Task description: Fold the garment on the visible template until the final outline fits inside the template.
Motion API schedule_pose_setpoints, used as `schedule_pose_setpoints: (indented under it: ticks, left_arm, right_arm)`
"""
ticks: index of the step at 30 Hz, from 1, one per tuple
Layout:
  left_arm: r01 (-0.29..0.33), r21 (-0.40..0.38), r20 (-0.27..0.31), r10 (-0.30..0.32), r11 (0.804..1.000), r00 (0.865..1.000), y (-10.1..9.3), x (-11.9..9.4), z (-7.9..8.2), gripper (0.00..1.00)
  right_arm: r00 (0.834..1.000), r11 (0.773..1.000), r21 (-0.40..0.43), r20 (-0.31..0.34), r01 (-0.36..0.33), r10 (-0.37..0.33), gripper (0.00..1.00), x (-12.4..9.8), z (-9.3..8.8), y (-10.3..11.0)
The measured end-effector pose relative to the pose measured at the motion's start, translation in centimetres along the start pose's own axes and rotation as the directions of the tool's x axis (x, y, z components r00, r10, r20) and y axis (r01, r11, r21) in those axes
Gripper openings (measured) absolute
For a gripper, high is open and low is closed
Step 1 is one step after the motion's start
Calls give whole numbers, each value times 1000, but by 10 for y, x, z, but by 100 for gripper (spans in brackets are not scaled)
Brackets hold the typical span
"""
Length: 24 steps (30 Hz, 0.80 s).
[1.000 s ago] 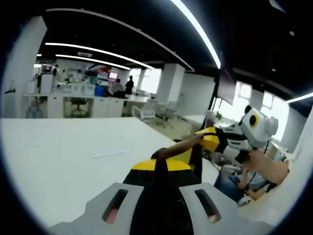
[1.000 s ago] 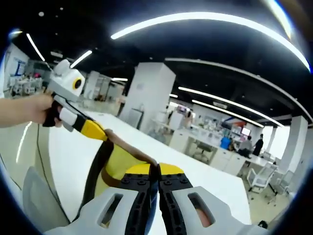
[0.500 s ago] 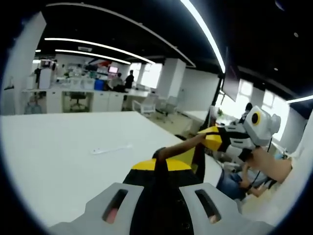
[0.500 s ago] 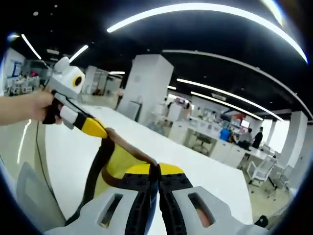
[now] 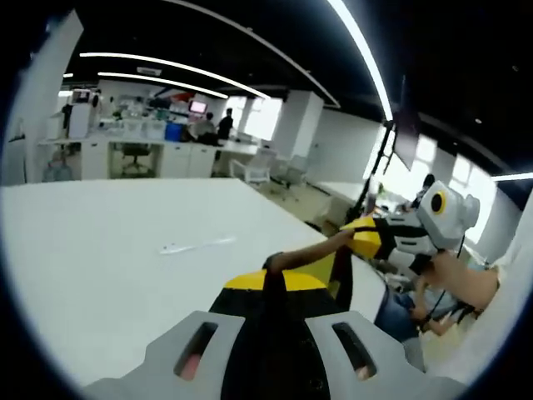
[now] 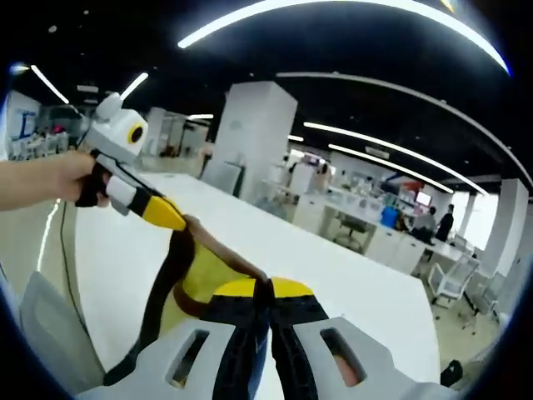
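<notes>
A dark brown and yellow garment (image 5: 310, 250) hangs stretched in the air between both grippers, above a white table (image 5: 100, 250). My left gripper (image 5: 273, 279) is shut on one end of its brown edge. The right gripper (image 5: 354, 237), yellow-tipped and held by a hand, pinches the other end at the right of the left gripper view. In the right gripper view my right gripper (image 6: 265, 287) is shut on the garment (image 6: 200, 275), whose yellow cloth sags below the taut brown edge. The left gripper (image 6: 176, 222) grips the far end there, held by a hand.
A small flat white strip (image 5: 196, 245) lies on the table top. Office desks, chairs (image 5: 258, 171) and people stand beyond the table's far edge. A white pillar (image 6: 250, 150) rises behind the table (image 6: 350, 283) in the right gripper view.
Both views have tilted slightly, showing a bit more table. The garment stays stretched between the two shut grippers, with no visible change in grip.
</notes>
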State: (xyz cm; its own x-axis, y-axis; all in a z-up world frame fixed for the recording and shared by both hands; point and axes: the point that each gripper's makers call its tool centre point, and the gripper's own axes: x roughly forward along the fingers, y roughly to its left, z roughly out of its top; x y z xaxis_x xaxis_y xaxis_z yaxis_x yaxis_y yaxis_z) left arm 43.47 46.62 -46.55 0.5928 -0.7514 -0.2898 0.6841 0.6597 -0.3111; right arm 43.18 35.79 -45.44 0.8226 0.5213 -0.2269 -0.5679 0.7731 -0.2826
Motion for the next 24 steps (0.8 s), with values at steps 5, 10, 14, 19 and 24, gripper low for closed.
schedule_pose_setpoints:
  ticks: [5,10,14,19,24]
  left_arm:
    - [-5,-21,-23,4,1000,1000,12,8,-9,1]
    - [-14,-32,-38,13,999,999,24,15,-12,1]
    - [-19,-35,-48,17,999,999,32,23,-13,1]
    - [-19,-41,-63,16,999,998,40,32,-15,1]
    - [-19,-47,-80,15,999,997,47,41,-20,1]
  right_arm:
    - [1000,1000,7,-21,-13,13,4,12,-10,-1]
    - [999,1000,14,-32,-25,25,4,24,-17,-3]
    - [999,999,21,-40,-28,29,4,32,-23,-7]
    - [998,999,29,-53,-31,32,4,42,-31,-12]
    - [997,999,38,-70,-37,39,4,49,-41,-14]
